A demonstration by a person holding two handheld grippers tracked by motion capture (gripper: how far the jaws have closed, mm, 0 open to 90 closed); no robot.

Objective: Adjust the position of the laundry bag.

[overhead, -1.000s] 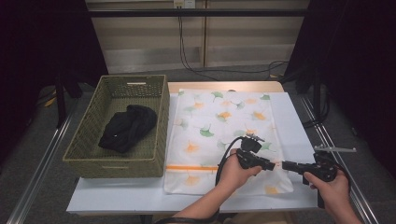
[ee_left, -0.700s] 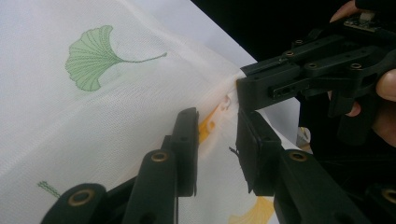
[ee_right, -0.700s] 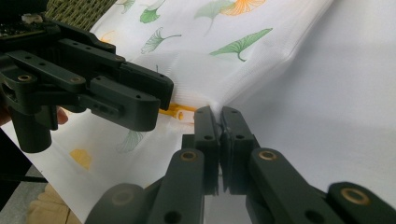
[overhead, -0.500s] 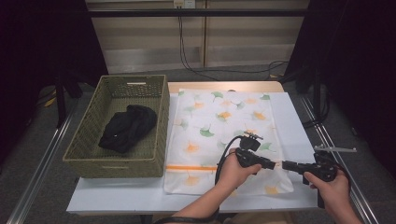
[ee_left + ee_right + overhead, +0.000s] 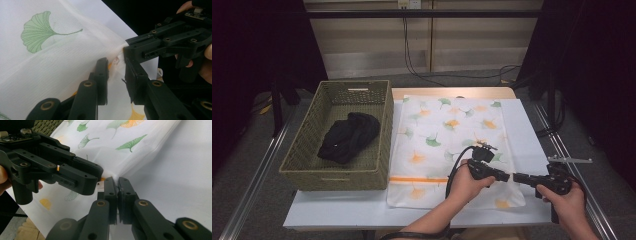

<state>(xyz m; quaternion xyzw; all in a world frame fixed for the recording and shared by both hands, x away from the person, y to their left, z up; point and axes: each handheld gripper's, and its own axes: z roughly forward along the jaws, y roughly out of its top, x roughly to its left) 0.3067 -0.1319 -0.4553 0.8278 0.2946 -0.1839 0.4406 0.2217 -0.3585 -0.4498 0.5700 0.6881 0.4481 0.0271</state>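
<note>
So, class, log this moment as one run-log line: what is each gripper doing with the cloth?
right gripper: shut on leaf-print cloth edge | left gripper: jaws just closing around same edge, not yet pinching | basket: holds black garment

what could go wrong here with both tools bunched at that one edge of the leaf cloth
The right tool pinches only a thin bit of the cloth edge, so a tug could slip it free. The left tool, jaws just closing, stands tight against the right one and could strike it or bunch the fabric.

One leaf-print cloth (image 5: 447, 145), one basket (image 5: 312, 165), seemingly one black garment (image 5: 349, 136), two claws.
</note>
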